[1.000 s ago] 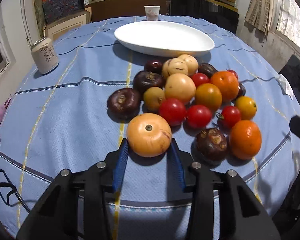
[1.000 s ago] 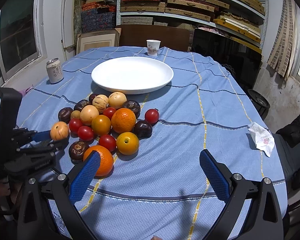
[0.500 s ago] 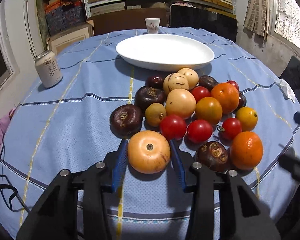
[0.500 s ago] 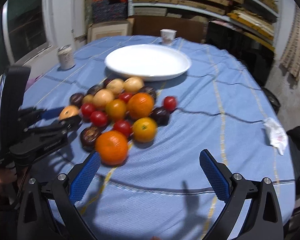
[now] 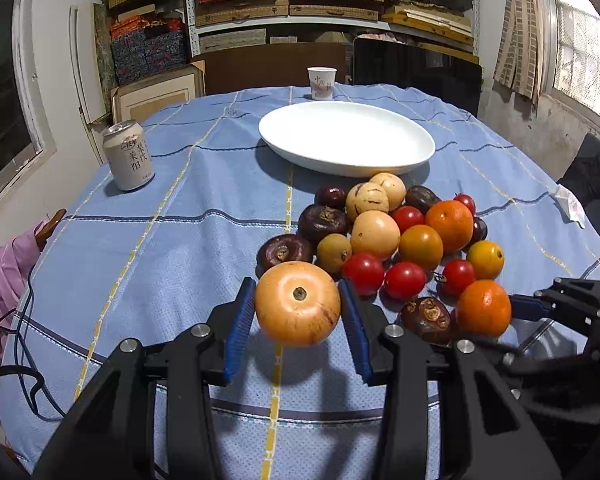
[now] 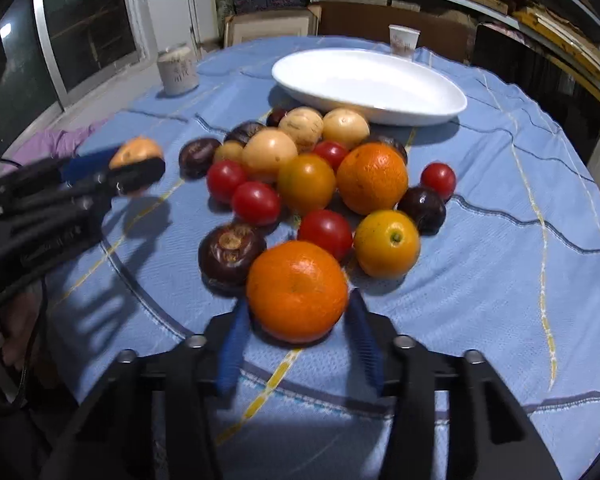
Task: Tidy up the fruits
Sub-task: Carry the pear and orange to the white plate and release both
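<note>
We hold a tan fruit (image 5: 298,303) in our left gripper (image 5: 298,312), its blue pads (image 5: 239,320) pressed against both sides; the fruit hangs above the blue cloth (image 5: 160,248), with its shadow on the cloth below it. From the right wrist view the same fruit (image 6: 136,151) shows at the tip of that gripper (image 6: 134,164), off to the left of the pile.

Our right gripper (image 6: 298,320) straddles an orange (image 6: 297,291) at the near edge of the pile. The orange sits between the blue pads (image 6: 232,344), which lie close on either side; motion blur keeps us from telling whether they are clenched on it. It rests on the cloth, touching a dark fruit (image 6: 231,251) on its left and just in front of a red tomato (image 6: 325,233).

The white plate (image 5: 346,160) stands beyond the pile, with a can (image 5: 128,155) to its left and a paper cup (image 5: 321,83) behind.
</note>
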`<state>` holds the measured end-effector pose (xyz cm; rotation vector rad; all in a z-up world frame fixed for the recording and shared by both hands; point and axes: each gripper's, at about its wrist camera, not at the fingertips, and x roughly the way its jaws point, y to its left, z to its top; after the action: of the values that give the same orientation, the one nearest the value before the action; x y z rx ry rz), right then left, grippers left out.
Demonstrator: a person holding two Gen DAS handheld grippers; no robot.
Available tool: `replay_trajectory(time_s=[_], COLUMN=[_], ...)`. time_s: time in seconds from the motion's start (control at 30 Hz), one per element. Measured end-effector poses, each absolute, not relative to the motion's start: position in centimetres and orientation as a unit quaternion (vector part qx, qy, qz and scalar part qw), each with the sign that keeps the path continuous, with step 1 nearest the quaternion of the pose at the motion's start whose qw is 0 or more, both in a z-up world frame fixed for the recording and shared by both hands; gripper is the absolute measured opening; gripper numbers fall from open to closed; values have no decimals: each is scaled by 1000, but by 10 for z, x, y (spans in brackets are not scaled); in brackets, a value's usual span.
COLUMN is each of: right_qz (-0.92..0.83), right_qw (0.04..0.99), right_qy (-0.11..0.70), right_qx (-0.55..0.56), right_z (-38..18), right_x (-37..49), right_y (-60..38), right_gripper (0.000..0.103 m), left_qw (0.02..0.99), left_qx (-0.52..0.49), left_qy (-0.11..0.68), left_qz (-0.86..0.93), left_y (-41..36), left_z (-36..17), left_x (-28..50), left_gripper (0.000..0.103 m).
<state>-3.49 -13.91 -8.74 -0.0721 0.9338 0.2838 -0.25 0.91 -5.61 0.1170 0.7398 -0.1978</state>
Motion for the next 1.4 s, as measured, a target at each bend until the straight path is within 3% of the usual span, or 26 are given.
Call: replay_trajectory(time_s=[0.5,0.87,1.1,1.33,1.4], right_qz=[118,80,81,100,100], right_qw=[915,934,917,901,903], right_qy=[385,344,384,413,407], right_qx=[-28,-56,-71,-87,-99], right_z=[-49,14,-14,-55,-58], right_x=[-32,94,212,282,287], right_y=[-169,-203,-209,-192,-187], right_gripper=[43,43,43,45,53], left_qw=[928,924,901,887,885], left_qx=[70,44,40,52,58], left_qy=[353,353,409,442,446], left_qz=[-99,-142,-138,-127,-121], left_y=[4,-25,-52,-65,-67], left_z=[-37,17,-19,-51,-56], left_x=[8,137,263,323,330], left_gripper=[42,42,42,42,47])
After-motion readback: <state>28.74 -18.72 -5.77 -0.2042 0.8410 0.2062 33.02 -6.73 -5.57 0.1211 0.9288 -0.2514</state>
